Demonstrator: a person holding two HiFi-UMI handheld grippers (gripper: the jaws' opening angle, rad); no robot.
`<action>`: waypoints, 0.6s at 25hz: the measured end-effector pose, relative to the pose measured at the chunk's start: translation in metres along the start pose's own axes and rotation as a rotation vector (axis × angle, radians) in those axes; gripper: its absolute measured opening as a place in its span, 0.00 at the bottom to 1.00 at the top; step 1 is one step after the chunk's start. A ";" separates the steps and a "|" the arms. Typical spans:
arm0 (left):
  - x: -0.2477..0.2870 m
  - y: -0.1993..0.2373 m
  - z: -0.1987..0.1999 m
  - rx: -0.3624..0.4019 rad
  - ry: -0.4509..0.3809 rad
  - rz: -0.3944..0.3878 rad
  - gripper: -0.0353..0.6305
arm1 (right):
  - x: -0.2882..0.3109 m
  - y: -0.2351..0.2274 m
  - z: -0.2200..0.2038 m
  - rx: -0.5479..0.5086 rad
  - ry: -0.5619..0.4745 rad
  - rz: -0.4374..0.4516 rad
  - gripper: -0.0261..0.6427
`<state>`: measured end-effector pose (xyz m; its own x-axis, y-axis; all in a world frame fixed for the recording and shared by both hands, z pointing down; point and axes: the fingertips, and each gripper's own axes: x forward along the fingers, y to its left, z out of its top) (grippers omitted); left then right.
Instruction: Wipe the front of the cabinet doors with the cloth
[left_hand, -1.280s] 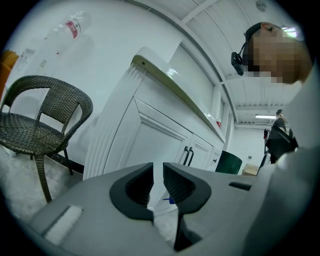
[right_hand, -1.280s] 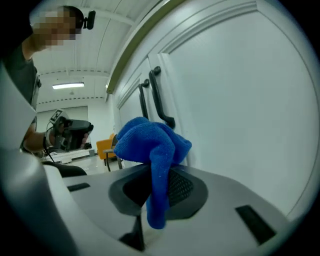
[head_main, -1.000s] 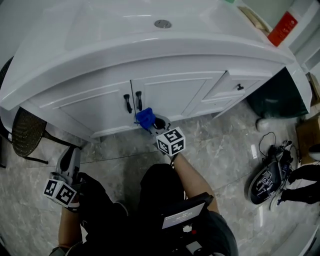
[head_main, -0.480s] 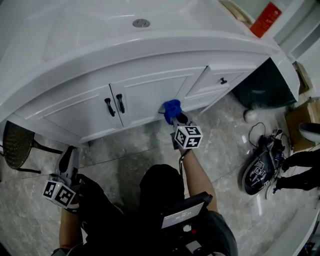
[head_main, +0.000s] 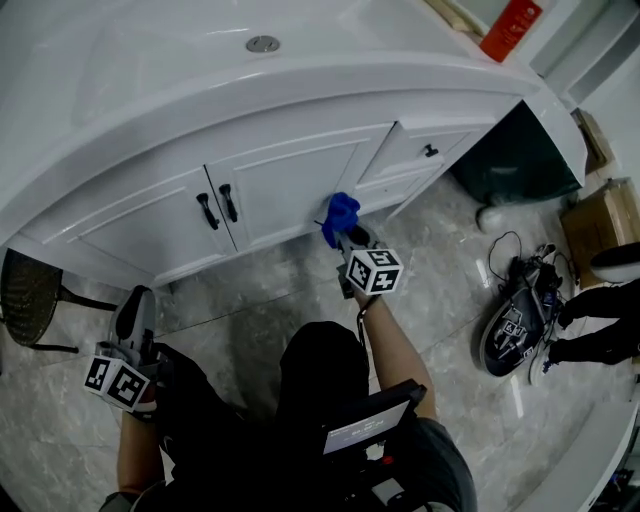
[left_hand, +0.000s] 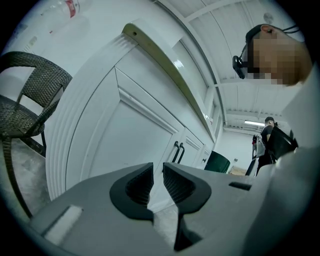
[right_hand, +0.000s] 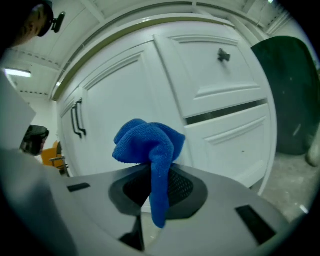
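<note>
Overhead, in the head view, the right gripper (head_main: 346, 234) reaches toward the white cabinet doors (head_main: 290, 185), its fingers clenched on a blue cloth (head_main: 340, 212). The cloth bunches ahead of the fingertips at the right door's lower right corner, beside the drawers (head_main: 420, 155). The two black door handles (head_main: 216, 206) lie well to the fingers' left. The left gripper (head_main: 134, 312) hangs low over the marble floor (head_main: 440, 300), apart from the cabinet, with a wicker chair (head_main: 28, 300) to its left. A dark green bin (head_main: 510, 160), shoes (head_main: 512, 335) and a cardboard box (head_main: 598, 215) sit out to the right.

In the left gripper view, the left gripper's (left_hand: 158, 172) jaws are drawn almost together with only a thin slit, nothing in it. The left door rises ahead, with the chair (left_hand: 30, 95) at left.

In the right gripper view, the right gripper (right_hand: 157, 186) pinches the cloth (right_hand: 147, 142), which mounds above the fingertips and covers part of the door. Whether it touches the door is unclear. A drawer knob (right_hand: 223, 56) sits up to the right.
</note>
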<state>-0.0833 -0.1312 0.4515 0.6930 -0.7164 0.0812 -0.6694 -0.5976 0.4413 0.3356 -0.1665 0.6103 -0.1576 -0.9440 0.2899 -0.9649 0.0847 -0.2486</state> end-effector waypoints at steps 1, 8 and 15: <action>-0.002 0.002 -0.001 -0.004 -0.001 0.005 0.15 | 0.004 0.024 -0.003 -0.007 0.003 0.076 0.12; -0.028 0.024 -0.006 -0.014 0.005 0.081 0.15 | 0.027 0.203 -0.043 -0.175 0.097 0.616 0.11; -0.050 0.041 -0.004 0.005 0.002 0.155 0.15 | 0.070 0.238 -0.087 -0.266 0.166 0.650 0.11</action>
<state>-0.1447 -0.1190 0.4689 0.5818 -0.7993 0.1502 -0.7697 -0.4815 0.4192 0.0768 -0.1845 0.6517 -0.7269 -0.6171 0.3013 -0.6800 0.7079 -0.1909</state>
